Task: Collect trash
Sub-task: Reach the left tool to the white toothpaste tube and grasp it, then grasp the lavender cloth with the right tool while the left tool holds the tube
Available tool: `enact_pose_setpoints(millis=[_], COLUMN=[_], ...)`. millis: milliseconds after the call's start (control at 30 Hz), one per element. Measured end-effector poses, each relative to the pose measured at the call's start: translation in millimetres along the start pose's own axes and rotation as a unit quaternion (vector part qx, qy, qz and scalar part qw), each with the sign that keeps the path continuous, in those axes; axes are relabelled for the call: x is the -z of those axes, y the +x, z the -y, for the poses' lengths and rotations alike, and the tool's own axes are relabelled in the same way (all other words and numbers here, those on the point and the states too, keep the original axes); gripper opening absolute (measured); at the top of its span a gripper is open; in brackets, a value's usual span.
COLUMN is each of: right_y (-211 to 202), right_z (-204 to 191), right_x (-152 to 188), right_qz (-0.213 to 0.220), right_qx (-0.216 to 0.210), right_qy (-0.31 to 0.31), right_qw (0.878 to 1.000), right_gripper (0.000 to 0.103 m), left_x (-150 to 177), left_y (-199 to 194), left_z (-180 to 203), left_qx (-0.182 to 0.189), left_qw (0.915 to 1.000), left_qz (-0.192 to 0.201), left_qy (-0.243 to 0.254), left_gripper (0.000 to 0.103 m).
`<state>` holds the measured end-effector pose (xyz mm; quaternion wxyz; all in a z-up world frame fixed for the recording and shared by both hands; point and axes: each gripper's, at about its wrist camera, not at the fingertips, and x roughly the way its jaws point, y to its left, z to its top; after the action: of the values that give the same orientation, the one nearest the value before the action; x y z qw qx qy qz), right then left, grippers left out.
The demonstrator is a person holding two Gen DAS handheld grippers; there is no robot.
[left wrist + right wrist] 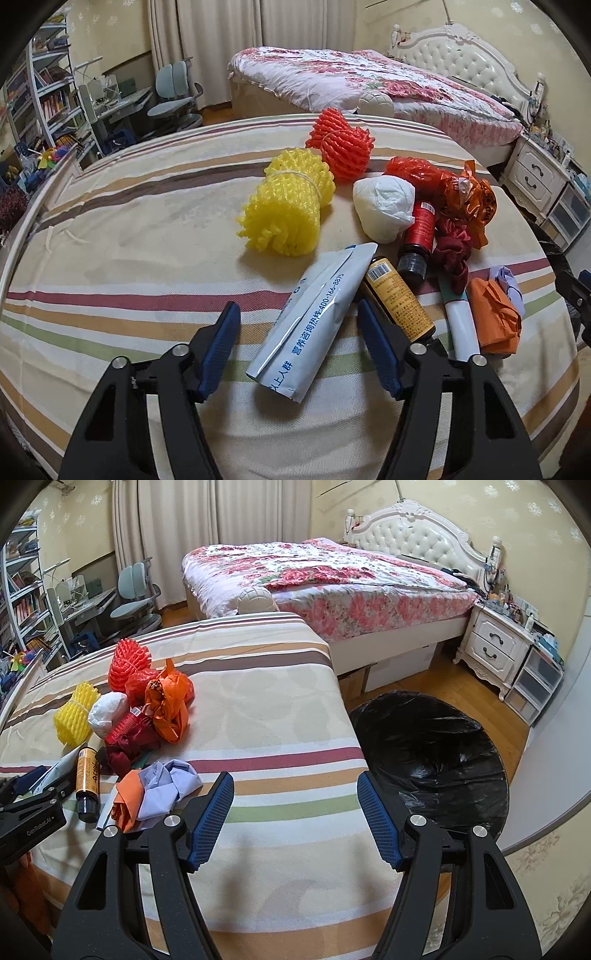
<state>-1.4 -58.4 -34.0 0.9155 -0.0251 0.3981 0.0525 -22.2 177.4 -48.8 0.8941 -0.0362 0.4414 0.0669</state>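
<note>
Foam netting rolls (286,206) beside flat glossy pouch (314,317).

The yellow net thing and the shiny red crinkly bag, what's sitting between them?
A white crumpled paper wad sits between the yellow foam net and the red plastic bag, seen in both wrist views.

Both grippers look alike. The left gripper (298,314) has matte black arms with triangular cut-outs, round silver pivot screws, and blue finely ribbed pads (219,347). The right gripper (295,784) is built the same. Seen from the right wrist, the left gripper's black body carries small white lettering.
</note>
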Motion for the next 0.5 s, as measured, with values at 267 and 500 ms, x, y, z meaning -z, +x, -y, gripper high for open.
enact_pose_setpoints(millis=[267, 500], right_y=[3.7, -2.4], right_z=[-9.8, -28.4], right_x=[-0.8, -0.3], right_qz=[-0.004, 0.001], right_qx=[-0.010, -0.027], right_qy=[-0.006, -0.024], right_qw=[1.000, 0.999], right_gripper=[0.068, 0.068], left_x=[3.7, 2.9], left_y=[-3.1, -7.3], left_z=[-2.9, -7.4], left_qx=[0.001, 0.014], left_qw=[1.0000, 0.9998], left_qz=[0.006, 0.005], left_qy=[-0.002, -0.013], left_gripper=[0.036, 0.031])
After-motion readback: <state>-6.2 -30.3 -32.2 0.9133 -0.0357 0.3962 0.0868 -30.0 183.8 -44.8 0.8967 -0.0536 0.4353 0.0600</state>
